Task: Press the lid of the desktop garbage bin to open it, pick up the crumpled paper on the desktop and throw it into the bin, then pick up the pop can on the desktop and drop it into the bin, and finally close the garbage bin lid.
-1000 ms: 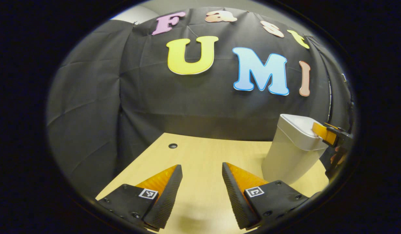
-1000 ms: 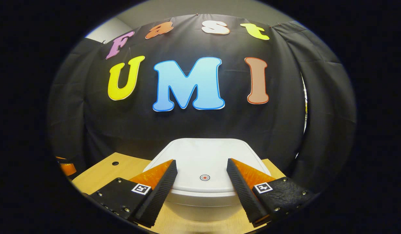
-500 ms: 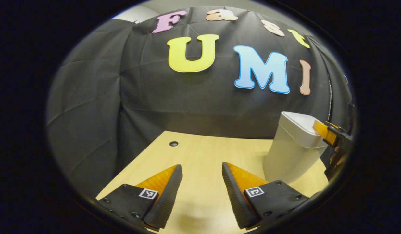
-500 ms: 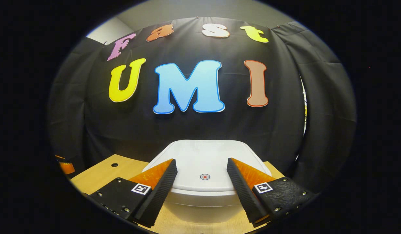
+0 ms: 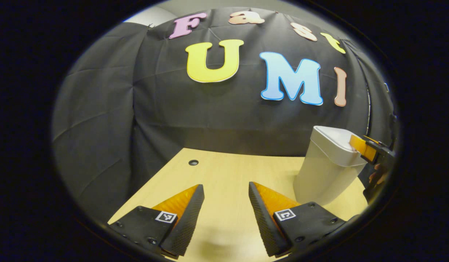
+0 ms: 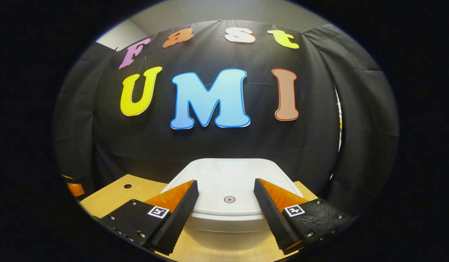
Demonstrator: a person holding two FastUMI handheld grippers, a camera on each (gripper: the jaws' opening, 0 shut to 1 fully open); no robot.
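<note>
A white desktop garbage bin [image 5: 328,171] stands at the right of the wooden table, its lid [image 6: 229,189] down and flat. A small red ring mark [image 6: 229,199] sits near the lid's front edge. My right gripper [image 6: 226,189] is open and hovers just above the lid's front, one finger on each side of the mark. In the left gripper view that same gripper [image 5: 366,149] shows at the bin's top right edge, with a hand behind it. My left gripper [image 5: 224,193] is open over bare tabletop, left of the bin, holding nothing.
The light wooden table [image 5: 224,171] has a small round hole [image 5: 193,162] near its back left. Black cloth walls close in behind and on both sides. A finger of the left gripper [image 6: 74,188] peeks in at the far left of the right gripper view.
Almost nothing has moved. The right gripper view has drifted very slightly, and the bin lid sits a touch lower in it than a second ago. The left gripper holds still.
</note>
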